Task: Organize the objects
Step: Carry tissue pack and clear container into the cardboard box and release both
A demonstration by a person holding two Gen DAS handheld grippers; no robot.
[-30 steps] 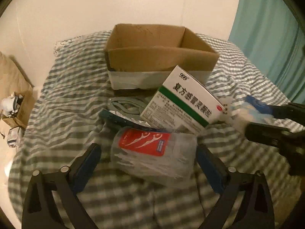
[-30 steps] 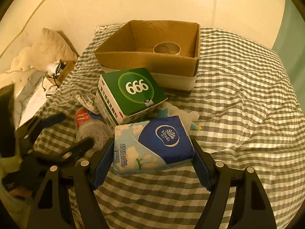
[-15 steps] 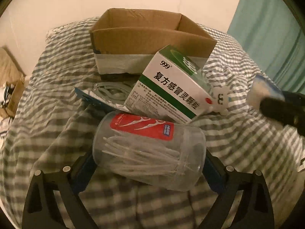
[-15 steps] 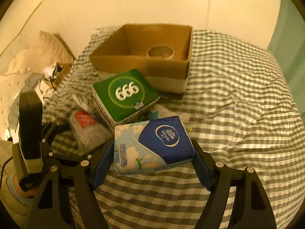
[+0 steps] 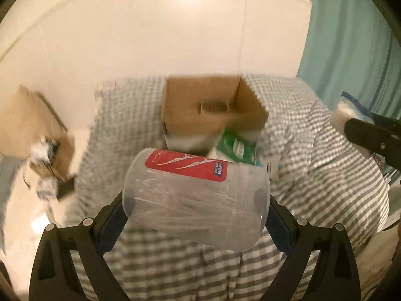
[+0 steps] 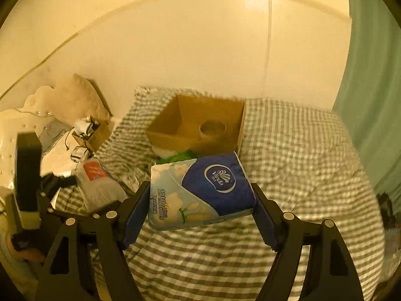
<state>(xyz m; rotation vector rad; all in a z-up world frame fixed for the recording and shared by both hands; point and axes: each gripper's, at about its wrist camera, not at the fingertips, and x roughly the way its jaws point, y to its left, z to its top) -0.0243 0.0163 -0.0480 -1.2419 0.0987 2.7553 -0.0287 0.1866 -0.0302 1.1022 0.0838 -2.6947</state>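
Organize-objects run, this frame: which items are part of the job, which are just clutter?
Job items:
- clear jar of floss picks, clamped in the left gripper
- tissue pack, clamped in the right gripper
- cardboard box on the bed, the likely drop spot
- green medicine box in front of it

Clutter:
- checked bedspread
- small carton of odds and ends on the floor
- cushion
- teal curtain

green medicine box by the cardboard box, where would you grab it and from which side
Judging loosely: grip the green medicine box across its narrower faces, coming from above on the near side. It leans against the cardboard box, so its far side is blocked. Both grippers are full, and most of it is hidden.
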